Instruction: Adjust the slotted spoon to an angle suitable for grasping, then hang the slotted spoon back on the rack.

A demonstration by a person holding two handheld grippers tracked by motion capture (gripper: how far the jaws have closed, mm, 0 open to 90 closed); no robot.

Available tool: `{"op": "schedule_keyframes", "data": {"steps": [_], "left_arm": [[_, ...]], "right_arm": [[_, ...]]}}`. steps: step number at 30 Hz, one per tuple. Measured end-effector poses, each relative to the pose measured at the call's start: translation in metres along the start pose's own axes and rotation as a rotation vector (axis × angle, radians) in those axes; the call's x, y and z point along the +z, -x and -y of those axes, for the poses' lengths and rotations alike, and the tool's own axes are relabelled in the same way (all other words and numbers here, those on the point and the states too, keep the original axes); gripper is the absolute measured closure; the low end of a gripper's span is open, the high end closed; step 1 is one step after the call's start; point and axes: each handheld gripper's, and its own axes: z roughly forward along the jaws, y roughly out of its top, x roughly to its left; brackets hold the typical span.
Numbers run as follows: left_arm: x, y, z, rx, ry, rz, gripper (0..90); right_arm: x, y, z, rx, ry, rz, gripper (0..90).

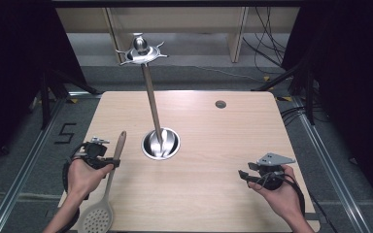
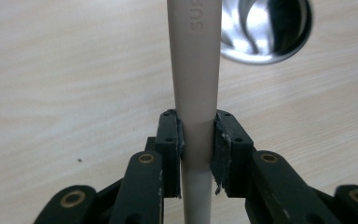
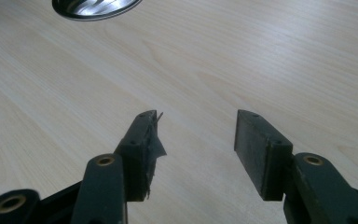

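The beige, round-handled skimmer spoon with a flat perforated head (image 1: 97, 219) lies at the left of the pale wood-grain table (image 1: 213, 145), its smooth matte handle slanting up toward the shiny round steel base (image 1: 161, 143) near the table's middle. The head sits at the table's near edge, farthest from the base. In the left gripper view, raised letters reading "SU" mark the handle (image 2: 195, 93) just above the jaws.

The left black two-jaw gripper (image 1: 108, 162), held in the person's left hand (image 1: 82, 175), is clamped across that handle partway along it, left of the steel base; the worn pads (image 2: 220, 149) press both sides of the shaft.

From the steel base a slim brown rod (image 1: 151, 99) rises, leaning toward the far edge, to a polished metal disc with small prongs and a domed cap (image 1: 141, 51).

A small dark round hole (image 1: 220, 104) pierces the tabletop beyond and right of the base.

The right black gripper (image 1: 245, 175), in the right hand (image 1: 279, 191), hovers well right of the base, jaws spread wide with nothing between them; one pad (image 3: 151, 140) is frayed.

Around the table: grey carpet, metal floor rails, dark curtains, loose cables.
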Motion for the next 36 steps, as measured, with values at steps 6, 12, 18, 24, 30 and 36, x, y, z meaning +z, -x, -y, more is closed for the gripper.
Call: {"op": "schedule_keyframes", "data": {"steps": [6,12,18,24,30,36], "left_arm": [[-0.026,-0.001,0.01,0.085,0.113,0.047,72.9],[-0.037,0.0,0.018,0.043,0.278,0.051,73.0],[-0.049,0.001,0.018,0.067,0.367,0.033,73.1],[-0.059,0.004,0.015,0.082,0.43,0.03,73.0],[-0.067,0.007,0.012,0.105,0.474,0.026,73.1],[-0.069,0.008,0.007,0.112,0.497,0.031,73.0]], "right_arm": [[0.0,0.001,0.0,0.013,0.004,-0.006,49.9],[0.0,0.003,0.0,0.01,0.009,-0.005,49.9],[-0.001,0.003,-0.001,0.002,0.026,0.003,49.9],[0.0,0.001,-0.004,-0.003,0.042,0.001,49.9],[0.007,-0.005,-0.011,-0.013,0.036,-0.017,49.9],[0.008,-0.004,-0.012,-0.021,0.037,-0.034,49.9]]}}
